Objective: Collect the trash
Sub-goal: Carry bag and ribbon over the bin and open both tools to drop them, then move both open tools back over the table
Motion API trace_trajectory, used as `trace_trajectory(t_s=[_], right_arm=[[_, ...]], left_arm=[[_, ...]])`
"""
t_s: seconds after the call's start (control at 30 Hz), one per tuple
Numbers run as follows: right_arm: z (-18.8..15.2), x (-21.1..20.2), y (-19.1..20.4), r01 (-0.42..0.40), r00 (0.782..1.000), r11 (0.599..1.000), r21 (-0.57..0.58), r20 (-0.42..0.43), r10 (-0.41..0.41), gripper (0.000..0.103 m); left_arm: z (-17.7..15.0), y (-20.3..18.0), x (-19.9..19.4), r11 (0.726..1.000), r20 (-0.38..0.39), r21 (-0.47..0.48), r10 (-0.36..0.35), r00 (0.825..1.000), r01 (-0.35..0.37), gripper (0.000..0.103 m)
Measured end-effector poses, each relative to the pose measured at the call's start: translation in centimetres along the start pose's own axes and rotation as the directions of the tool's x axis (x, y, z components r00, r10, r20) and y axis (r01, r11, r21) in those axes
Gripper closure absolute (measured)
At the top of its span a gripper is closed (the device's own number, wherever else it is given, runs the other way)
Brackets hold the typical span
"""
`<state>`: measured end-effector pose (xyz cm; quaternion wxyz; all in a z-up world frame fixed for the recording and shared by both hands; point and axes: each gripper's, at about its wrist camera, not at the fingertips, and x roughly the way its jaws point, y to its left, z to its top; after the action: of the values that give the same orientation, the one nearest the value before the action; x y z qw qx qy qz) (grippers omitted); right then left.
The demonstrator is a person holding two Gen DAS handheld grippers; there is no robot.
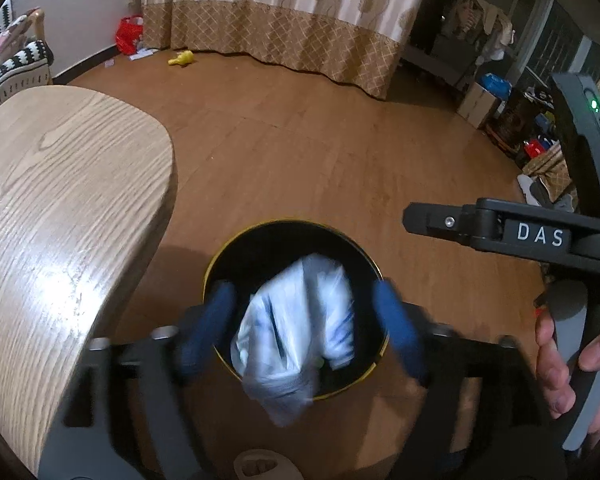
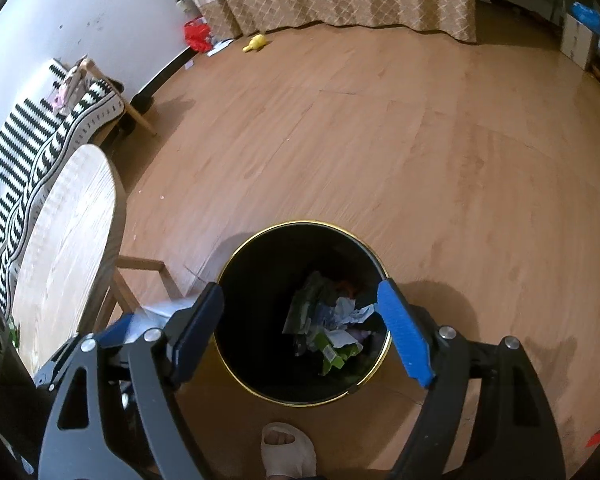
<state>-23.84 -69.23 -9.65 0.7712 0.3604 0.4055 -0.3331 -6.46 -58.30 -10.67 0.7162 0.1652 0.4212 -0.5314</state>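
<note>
A black bin with a gold rim point(image 1: 292, 222) stands on the wooden floor right below both grippers. Over its mouth my left gripper point(image 1: 306, 322) is open, and a blurred white and blue plastic bag point(image 1: 292, 344) hangs loose between the blue pads without touching them. My right gripper point(image 2: 302, 320) is also open above the bin point(image 2: 300, 225), with nothing between its fingers. Inside lie green wrappers and crumpled paper point(image 2: 332, 332). The right gripper point(image 1: 414, 220) shows side-on at the right of the left wrist view, held by a hand point(image 1: 560, 356).
A round light-wood table point(image 1: 60, 200) sits close to the bin's left, with a striped sofa cover point(image 2: 40, 152) behind it. A slippered foot point(image 2: 288, 452) stands just before the bin. A yellow toy point(image 1: 182, 58) and red bag point(image 1: 129, 34) lie by the curtain.
</note>
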Motion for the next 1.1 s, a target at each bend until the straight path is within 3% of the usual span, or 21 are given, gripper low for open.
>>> trace_trajectory(t_s=[0.23, 0.37, 0.5, 0.7, 0.8, 0.87, 1.1], right_arm=[[0.0, -0.2, 0.1, -0.014, 1.0, 1.0, 0.01, -0.007, 0.014, 0.026], [0.1, -0.6, 1.6, -0.042, 0.999, 0.999, -0.015, 0.006, 0.042, 0.025], [-0.2, -1.6, 5.6, -0.062, 0.997, 0.994, -0.091, 0.04, 0.066, 0.023], [-1.9, -2.4, 15.0, -0.132, 0.988, 0.955, -0.264, 0.043, 0.148, 0.023], [-3.5, -2.4, 20.9, -0.176, 0.981, 0.918, -0.355, 0.011, 0.193, 0.023], [-4.9, -2.4, 24.8, -0.2, 0.976, 0.887, -0.416, -0.009, 0.216, 0.023], [-11.8, -2.3, 38.6, -0.313, 0.946, 0.748, -0.585, -0.122, 0.301, 0.023]], left_arm=[[0.3, 0.8, -1.4, 0.999, 0.031, -0.038, 0.004, 0.999, -0.003, 0.017], [0.1, 2.1, -4.7, 0.998, 0.068, -0.054, 0.039, 0.997, -0.035, 0.011], [-0.6, 4.8, -9.2, 0.992, 0.109, -0.076, 0.111, 0.988, -0.103, 0.009], [-4.0, 11.8, -18.6, 0.955, 0.162, -0.172, 0.271, 0.949, -0.243, 0.007], [-6.9, 16.4, -23.3, 0.91, 0.161, -0.244, 0.379, 0.911, -0.336, 0.007], [-9.4, 19.9, -26.5, 0.863, 0.14, -0.317, 0.452, 0.881, -0.393, 0.007], [-19.6, 31.3, -37.2, 0.661, 0.036, -0.549, 0.63, 0.776, -0.511, 0.007]])
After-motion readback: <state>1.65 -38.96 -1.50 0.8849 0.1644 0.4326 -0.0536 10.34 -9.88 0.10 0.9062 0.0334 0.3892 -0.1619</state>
